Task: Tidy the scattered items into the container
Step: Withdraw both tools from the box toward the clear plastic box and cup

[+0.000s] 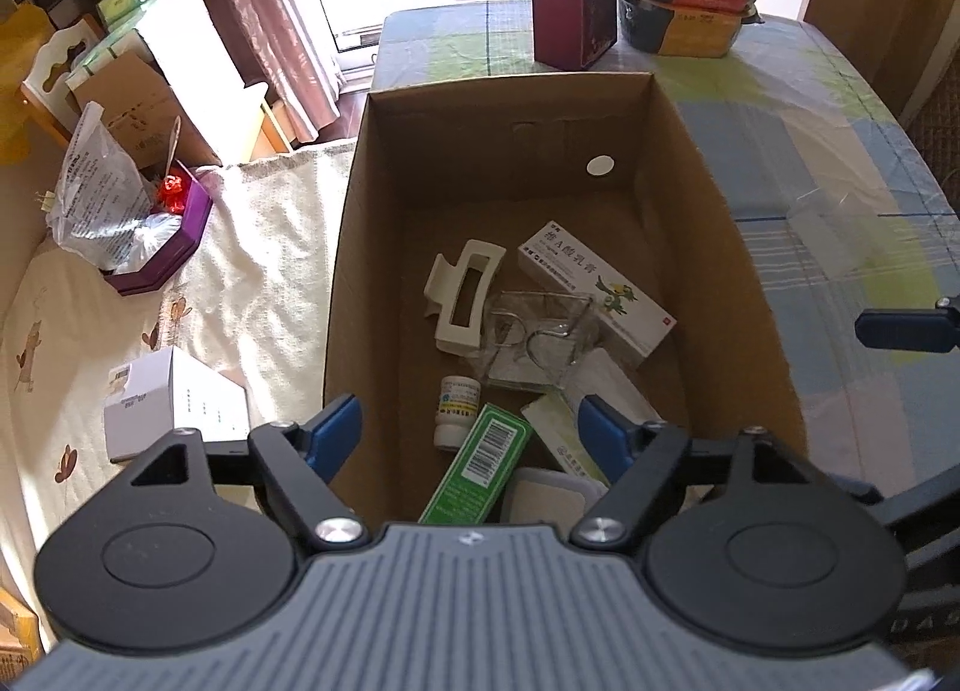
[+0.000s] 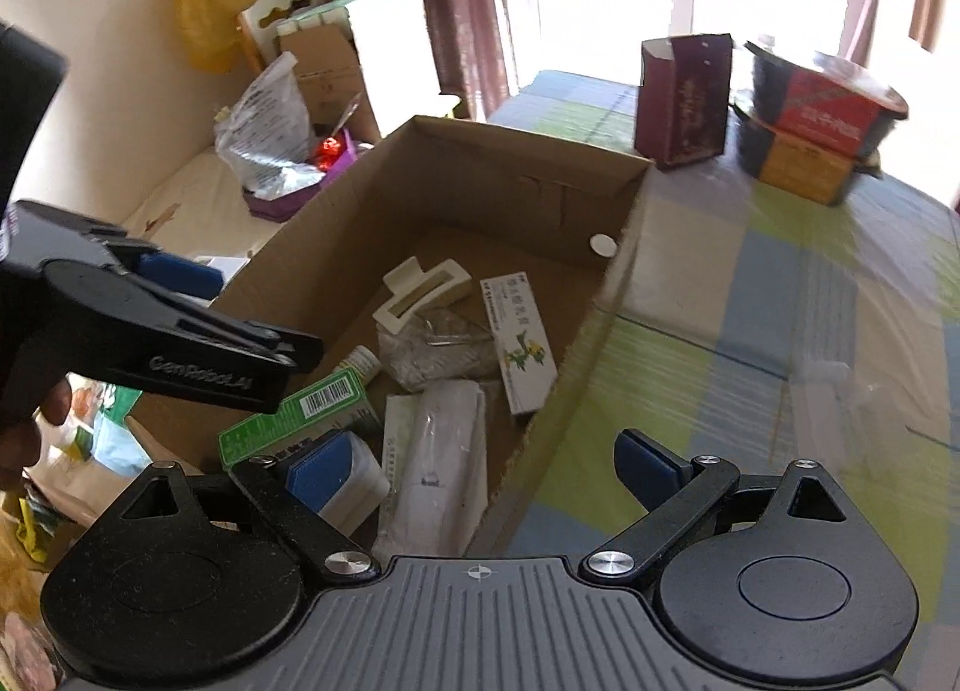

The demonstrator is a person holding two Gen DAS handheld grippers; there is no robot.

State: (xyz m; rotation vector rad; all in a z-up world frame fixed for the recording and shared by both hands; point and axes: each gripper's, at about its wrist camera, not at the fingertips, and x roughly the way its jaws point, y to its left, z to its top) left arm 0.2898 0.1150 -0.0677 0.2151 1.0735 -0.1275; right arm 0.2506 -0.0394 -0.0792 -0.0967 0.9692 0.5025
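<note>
We hold both grippers — left gripper [image 1: 471, 430], right gripper [image 2: 489, 466] — spread, empty, over the cardboard box [image 1: 708, 247]; inside lie a cream claw clip [image 1: 462, 295], green carton [image 1: 480, 463], small white bottle [image 1: 456, 412].

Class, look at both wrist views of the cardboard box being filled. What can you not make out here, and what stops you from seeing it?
- Lidded container, left wrist view: near part hidden by the left claw.
- Green carton, right wrist view: partly covered by that claw's arm.
- Small white bottle: label print too small.
- Clear item on the tablecloth: blurred, unidentifiable.
- Box floor nearest the cameras: cut off by both claws.
</note>
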